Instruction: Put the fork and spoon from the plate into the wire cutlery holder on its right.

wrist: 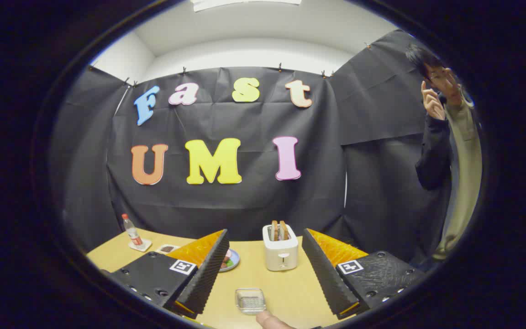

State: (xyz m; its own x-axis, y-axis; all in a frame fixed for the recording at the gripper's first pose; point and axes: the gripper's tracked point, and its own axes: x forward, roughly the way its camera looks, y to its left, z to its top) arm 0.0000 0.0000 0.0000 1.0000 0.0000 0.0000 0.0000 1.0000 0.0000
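- Gripper view looks along the two fingers of the gripper, spread wide apart above a yellow tabletop and holding nothing.
- White toaster stands on the tabletop beyond the fingers, in the gap between them, with two slices of toast upright in its slots.
- Left of the toaster, a plate lies partly hidden behind the left finger; whether the fork and spoon lie on it cannot be told.
- Nearer than the toaster, a small clear box rests between the fingers, and a fingertip shows just beside it.
- Far left of the toaster, a small bottle with a red cap stands on a coaster.
- Right of the toaster, well beyond the tabletop, a person stands with one hand raised.
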